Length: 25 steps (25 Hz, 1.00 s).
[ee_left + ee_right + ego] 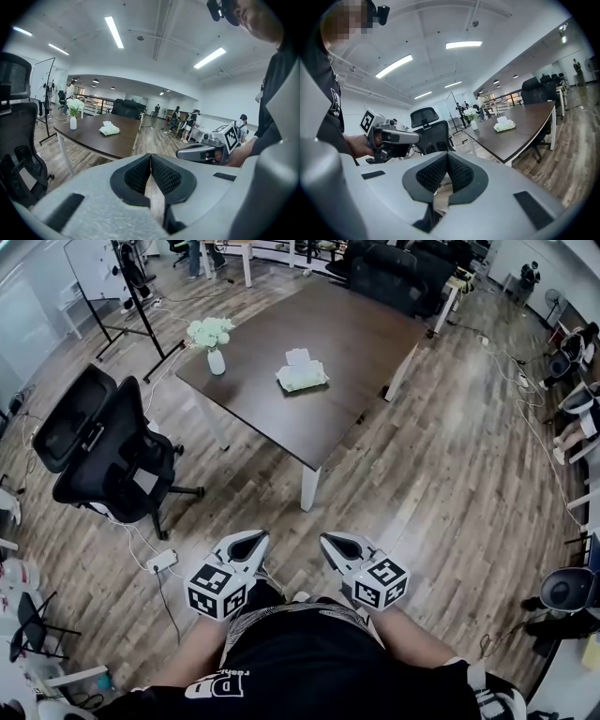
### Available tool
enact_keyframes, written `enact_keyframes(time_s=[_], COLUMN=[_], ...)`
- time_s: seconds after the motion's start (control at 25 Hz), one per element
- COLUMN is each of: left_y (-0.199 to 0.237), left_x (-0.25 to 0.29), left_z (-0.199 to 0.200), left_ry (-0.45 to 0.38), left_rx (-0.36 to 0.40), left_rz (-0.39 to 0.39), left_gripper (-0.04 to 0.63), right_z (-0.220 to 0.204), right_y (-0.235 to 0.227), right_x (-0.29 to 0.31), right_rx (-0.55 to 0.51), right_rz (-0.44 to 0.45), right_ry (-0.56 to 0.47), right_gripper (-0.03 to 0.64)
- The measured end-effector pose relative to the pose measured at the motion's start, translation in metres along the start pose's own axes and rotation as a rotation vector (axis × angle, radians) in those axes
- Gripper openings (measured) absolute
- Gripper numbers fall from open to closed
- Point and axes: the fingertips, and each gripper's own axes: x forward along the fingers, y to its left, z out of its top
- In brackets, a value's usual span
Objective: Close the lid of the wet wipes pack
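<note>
The pale green wet wipes pack lies on the dark brown table, far ahead of me, with its white lid flap standing up at the far side. It also shows small in the left gripper view and the right gripper view. My left gripper and right gripper hang side by side over the wood floor, well short of the table. Both are shut with nothing between the pads.
A white vase of flowers stands on the table's left part. A black office chair sits left of the path, with a power strip on the floor beside it. A dark sofa lies beyond the table. People sit at the right.
</note>
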Motion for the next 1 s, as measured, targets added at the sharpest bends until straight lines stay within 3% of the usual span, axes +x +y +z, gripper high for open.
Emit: enact_keyframes(time_s=[0.4,0.6,1.0], left_y=[0.053,0.102,0.201], left_x=[0.052,0.073,0.123], left_z=[0.024,0.049,0.101], left_ry=[-0.007,-0.001,0.025], left_rx=[0.014,0.033,0.092], left_rz=[-0.078,-0.105,-0.232], left_gripper=[0.018,0.018,0.018], right_z=[0.019,0.045,0.092], right_y=[-0.043,-0.066,-0.106], right_x=[0.043,0.083,0.177], right_rx=[-0.008,-0.023,-0.028], right_rz=[-0.067,-0.103,-0.226], right_ry=[0.001,0.012,0.021], right_gripper=[0.005,0.005,0.005])
